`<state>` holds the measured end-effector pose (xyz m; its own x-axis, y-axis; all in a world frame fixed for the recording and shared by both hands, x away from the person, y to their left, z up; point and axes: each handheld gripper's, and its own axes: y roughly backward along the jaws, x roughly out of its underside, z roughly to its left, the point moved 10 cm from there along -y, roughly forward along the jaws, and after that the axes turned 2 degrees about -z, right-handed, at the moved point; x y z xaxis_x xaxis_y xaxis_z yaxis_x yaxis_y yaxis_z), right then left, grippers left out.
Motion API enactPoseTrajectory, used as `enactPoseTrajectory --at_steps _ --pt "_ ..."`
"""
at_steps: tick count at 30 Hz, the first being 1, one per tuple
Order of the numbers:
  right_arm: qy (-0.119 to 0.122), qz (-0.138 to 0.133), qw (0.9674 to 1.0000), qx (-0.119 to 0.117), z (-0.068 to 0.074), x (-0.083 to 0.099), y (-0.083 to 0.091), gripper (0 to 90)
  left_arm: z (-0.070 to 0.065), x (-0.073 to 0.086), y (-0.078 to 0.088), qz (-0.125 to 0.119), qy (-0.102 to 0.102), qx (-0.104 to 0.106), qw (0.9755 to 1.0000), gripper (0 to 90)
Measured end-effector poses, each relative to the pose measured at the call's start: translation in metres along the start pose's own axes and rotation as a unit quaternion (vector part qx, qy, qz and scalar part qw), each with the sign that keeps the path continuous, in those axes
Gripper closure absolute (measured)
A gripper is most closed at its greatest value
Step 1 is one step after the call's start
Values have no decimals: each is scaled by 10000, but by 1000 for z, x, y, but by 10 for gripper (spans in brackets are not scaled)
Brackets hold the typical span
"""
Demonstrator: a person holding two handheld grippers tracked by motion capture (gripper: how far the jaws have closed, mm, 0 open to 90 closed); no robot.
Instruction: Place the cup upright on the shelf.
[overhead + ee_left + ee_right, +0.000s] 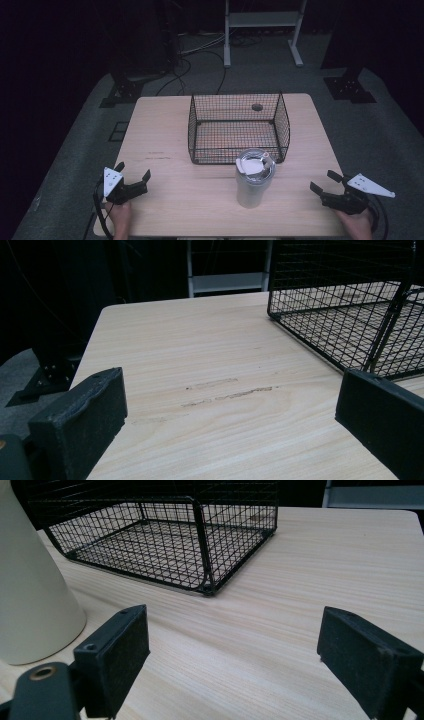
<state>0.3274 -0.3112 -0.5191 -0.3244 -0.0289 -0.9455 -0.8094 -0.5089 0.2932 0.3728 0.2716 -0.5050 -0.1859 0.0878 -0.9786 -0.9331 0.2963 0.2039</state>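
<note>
At near edge, tumbler [255, 178] standing upright before basket [239, 127], midway between left gripper [134, 176] and right gripper [327, 184]; both sitting spread, empty; neither clearly nearer.

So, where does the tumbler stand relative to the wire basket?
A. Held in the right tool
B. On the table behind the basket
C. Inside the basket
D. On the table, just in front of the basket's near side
D. In the high view the tumbler stands upright on the table, directly before the near wall of the wire basket, and both open tools are apart from it.
</note>
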Motion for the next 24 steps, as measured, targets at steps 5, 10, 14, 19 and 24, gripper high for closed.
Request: enactPoseTrajectory --at_steps 5,10,14,19,24 --pt "161 -7 9998 -73 7 -3 0 119 0 0 0 1 -6 -5 10000 0" --pt "293 16 9993 -225 18 -9 0 119 0 0 1 -30 8 0 10000 0" --pt "357 -9 9986 -386 30 -15 0 110 0 -1 1 -32 -14 13 10000 0" --pt "494 -84 9968 -629 45 -24 1 107 0 -1 1 -37 -13 21 10000 0" --pt "695 -32 9937 -882 66 -28 -3 88 0 -1 1 -35 -17 21 10000 0"
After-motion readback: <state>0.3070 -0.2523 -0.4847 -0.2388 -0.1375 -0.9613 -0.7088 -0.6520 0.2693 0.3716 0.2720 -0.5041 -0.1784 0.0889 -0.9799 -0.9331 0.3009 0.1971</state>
